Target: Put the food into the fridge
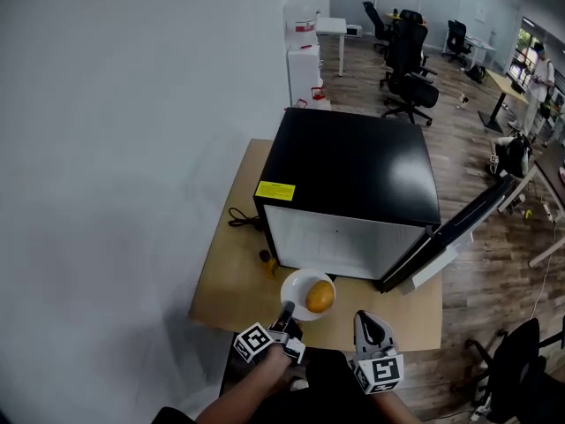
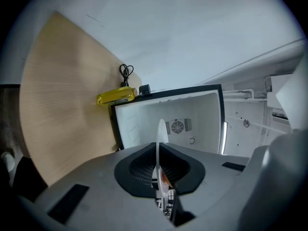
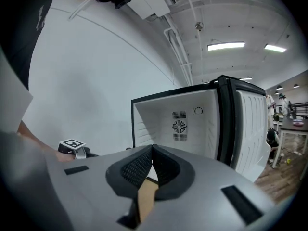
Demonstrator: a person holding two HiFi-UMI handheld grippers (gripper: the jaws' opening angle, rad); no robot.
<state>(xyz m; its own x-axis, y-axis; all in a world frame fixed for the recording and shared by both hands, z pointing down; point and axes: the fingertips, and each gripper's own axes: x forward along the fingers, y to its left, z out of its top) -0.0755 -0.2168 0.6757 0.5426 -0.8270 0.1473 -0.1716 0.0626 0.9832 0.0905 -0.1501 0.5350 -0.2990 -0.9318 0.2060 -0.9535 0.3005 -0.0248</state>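
Observation:
A white plate (image 1: 298, 287) carrying a round orange food item (image 1: 320, 297) hangs just in front of the black mini fridge (image 1: 353, 170), whose door (image 1: 455, 228) stands open to the right. My left gripper (image 1: 288, 310) is shut on the plate's near rim. In the left gripper view that rim (image 2: 160, 129) shows edge-on between the closed jaws (image 2: 159, 146), with the fridge's white inside (image 2: 183, 121) behind it. My right gripper (image 1: 369, 319) is beside it to the right, shut with nothing held (image 3: 153, 149), and faces the open fridge (image 3: 185, 121).
The fridge stands on a wooden table (image 1: 225, 276) against a white wall. A small yellow object (image 1: 267, 263) and a black cable (image 1: 240, 219) lie by the fridge's left front corner. Office chairs (image 1: 408, 64) and desks stand on the floor behind.

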